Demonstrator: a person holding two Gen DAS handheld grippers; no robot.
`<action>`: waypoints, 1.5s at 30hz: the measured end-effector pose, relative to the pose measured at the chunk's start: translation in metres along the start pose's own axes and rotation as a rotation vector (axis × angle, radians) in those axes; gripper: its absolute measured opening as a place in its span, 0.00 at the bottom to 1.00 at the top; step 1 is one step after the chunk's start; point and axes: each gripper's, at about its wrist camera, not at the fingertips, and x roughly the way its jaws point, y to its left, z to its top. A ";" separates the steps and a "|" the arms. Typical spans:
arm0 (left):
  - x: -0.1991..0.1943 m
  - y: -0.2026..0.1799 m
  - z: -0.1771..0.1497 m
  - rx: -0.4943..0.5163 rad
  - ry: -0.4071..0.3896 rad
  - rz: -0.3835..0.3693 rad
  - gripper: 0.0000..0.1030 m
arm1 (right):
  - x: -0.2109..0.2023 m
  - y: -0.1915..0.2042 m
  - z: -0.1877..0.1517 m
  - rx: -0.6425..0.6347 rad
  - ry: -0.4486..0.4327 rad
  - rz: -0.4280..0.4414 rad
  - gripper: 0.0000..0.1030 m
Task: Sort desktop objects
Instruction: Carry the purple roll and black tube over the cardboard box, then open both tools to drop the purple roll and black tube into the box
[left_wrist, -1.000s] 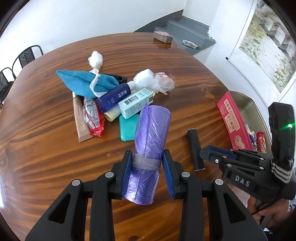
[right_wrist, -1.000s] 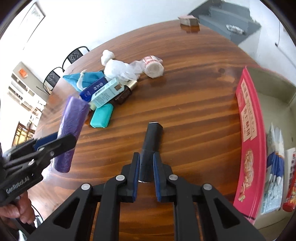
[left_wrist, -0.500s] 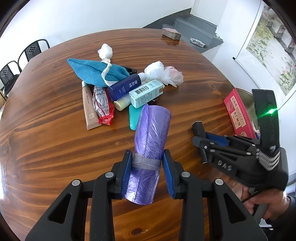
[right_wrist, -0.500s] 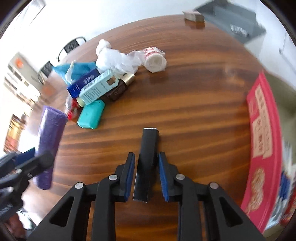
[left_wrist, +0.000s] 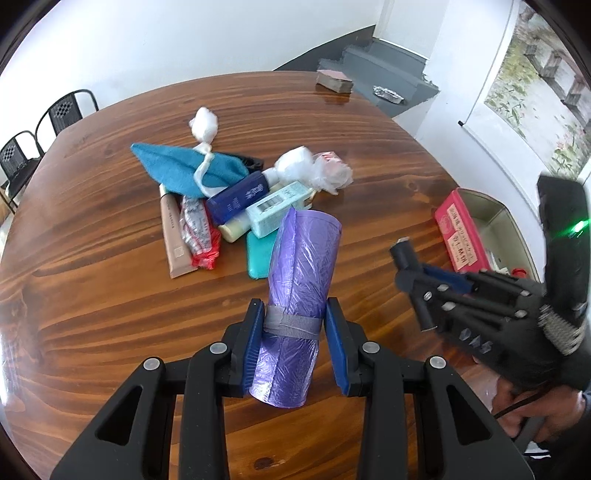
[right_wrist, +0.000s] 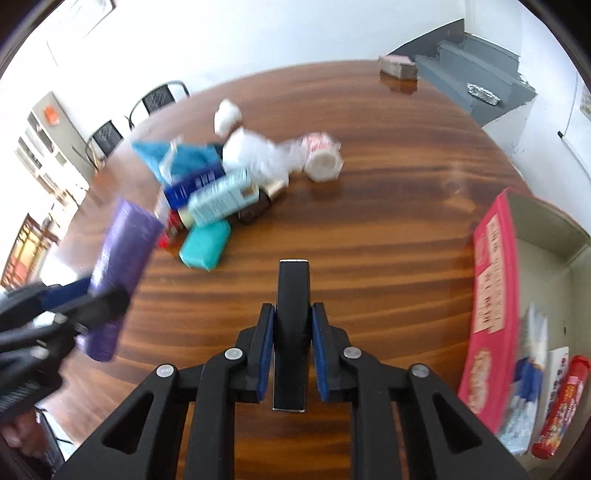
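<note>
My left gripper (left_wrist: 293, 325) is shut on a purple roll of bags (left_wrist: 303, 266) at its grey band, and holds it above the wooden table (left_wrist: 92, 295). Between the blue pads of my right gripper (right_wrist: 291, 332) sits a black tube (right_wrist: 293, 295); the jaws are closing tight on it. In the left wrist view the right gripper (left_wrist: 417, 280) hovers to the right with the black tube (left_wrist: 404, 254) clear of the tabletop. The right wrist view shows the left gripper (right_wrist: 92, 295) and purple roll (right_wrist: 125, 251) blurred at the left.
A pile lies mid-table: blue cloth (left_wrist: 184, 170), navy bottle (left_wrist: 238, 197), mint box (left_wrist: 277, 206), teal case (left_wrist: 258, 254), beige tube (left_wrist: 171, 232), red sachet (left_wrist: 197, 232), white plastic bag (left_wrist: 314, 170). A red-walled open box (right_wrist: 491, 288) with packets stands at the right edge.
My right gripper closed on the black tube and lifted it off the table. The left gripper kept its hold on the purple roll and barely moved.
</note>
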 end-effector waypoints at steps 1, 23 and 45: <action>-0.001 -0.003 0.001 0.006 -0.004 -0.004 0.35 | -0.007 -0.002 0.003 0.013 -0.015 0.005 0.21; 0.020 -0.131 0.029 0.196 -0.008 -0.182 0.35 | -0.098 -0.115 -0.020 0.208 -0.140 -0.095 0.21; 0.071 -0.244 0.062 0.273 0.091 -0.343 0.36 | -0.094 -0.197 -0.055 0.366 -0.037 -0.139 0.22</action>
